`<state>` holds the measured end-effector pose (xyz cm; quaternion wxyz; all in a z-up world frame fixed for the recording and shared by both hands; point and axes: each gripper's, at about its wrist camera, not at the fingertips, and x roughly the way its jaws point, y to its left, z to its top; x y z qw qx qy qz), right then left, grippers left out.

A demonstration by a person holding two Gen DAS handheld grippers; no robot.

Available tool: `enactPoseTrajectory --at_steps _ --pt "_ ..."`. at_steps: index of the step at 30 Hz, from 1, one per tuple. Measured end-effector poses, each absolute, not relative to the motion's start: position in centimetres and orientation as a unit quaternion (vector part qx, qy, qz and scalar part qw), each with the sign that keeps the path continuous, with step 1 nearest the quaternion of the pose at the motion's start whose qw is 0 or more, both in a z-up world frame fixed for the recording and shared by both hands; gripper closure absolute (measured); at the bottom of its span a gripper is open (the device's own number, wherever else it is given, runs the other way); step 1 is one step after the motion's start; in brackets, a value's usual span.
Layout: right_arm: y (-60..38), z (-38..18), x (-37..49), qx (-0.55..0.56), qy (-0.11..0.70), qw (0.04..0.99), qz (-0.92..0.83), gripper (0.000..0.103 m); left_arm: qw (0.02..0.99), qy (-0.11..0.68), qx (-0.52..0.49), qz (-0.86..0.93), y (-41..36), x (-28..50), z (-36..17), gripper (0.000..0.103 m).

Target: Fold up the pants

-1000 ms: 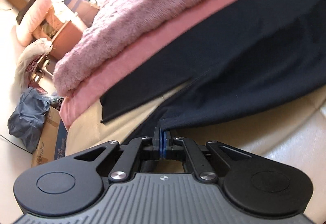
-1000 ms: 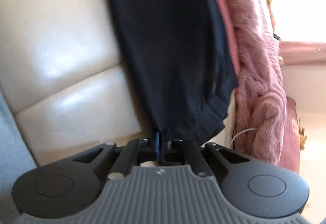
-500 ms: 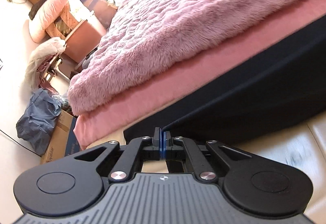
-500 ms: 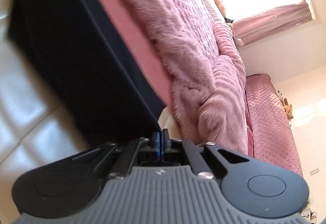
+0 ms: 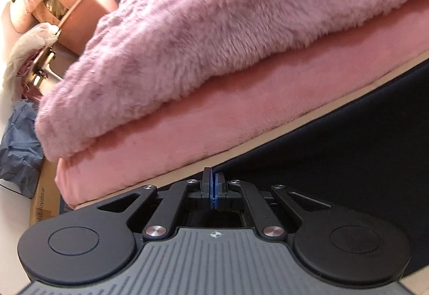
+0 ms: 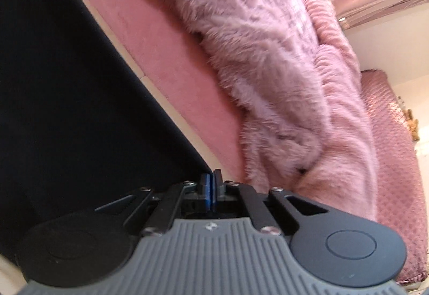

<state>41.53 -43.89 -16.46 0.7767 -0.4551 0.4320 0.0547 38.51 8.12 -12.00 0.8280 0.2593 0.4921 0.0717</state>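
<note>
Left gripper jaws pinched tight on a corner of the dark pants; right gripper likewise clamped on another corner of them. Pants hang stretched between the two, over the cream surface, just beside the pink mattress edge and fluffy pink blanket. Risks, as judgement: each grip is only a thin bite at the very fabric edge, so a quick pull could slip a corner out and collapse the fold. Uneven tension between hands would skew the edge. Carrying too far toward the bed could drag cloth onto the blanket, catching fuzz or bunching.
</note>
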Motion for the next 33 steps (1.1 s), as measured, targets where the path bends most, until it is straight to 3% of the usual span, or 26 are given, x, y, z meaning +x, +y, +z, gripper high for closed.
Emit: enactPoseTrajectory --at_steps 11,13,14,17,21,26,33 --pt "-44.5 -19.3 42.9 -0.429 0.434 0.790 0.050 0.103 0.828 0.483 0.275 0.079 7.6 38.5 -14.8 0.102" --pt "-44.7 -19.1 42.7 -0.420 0.423 0.802 0.042 0.102 0.828 0.478 0.279 0.086 7.3 38.1 -14.9 0.095" --pt "-44.8 -19.0 42.6 -0.415 0.418 0.807 0.036 0.097 0.830 0.474 0.280 0.091 7.2 37.9 -14.8 0.090" --pt "-45.0 -18.4 41.9 -0.415 0.389 0.822 0.007 0.059 0.836 0.463 0.280 0.091 7.0 37.6 -14.1 0.084" --pt "-46.1 -16.4 40.9 -0.379 0.375 0.846 -0.008 0.060 0.853 0.437 0.272 0.090 6.1 36.1 -12.2 0.078" --pt "-48.6 -14.2 37.6 -0.265 0.385 0.883 -0.036 0.065 0.876 0.430 0.215 0.037 4.0 33.4 -10.5 0.078" --pt "-49.6 -14.4 33.2 -0.125 0.406 0.905 -0.035 0.070 0.870 0.452 0.197 0.000 1.9 31.4 -12.7 0.081"
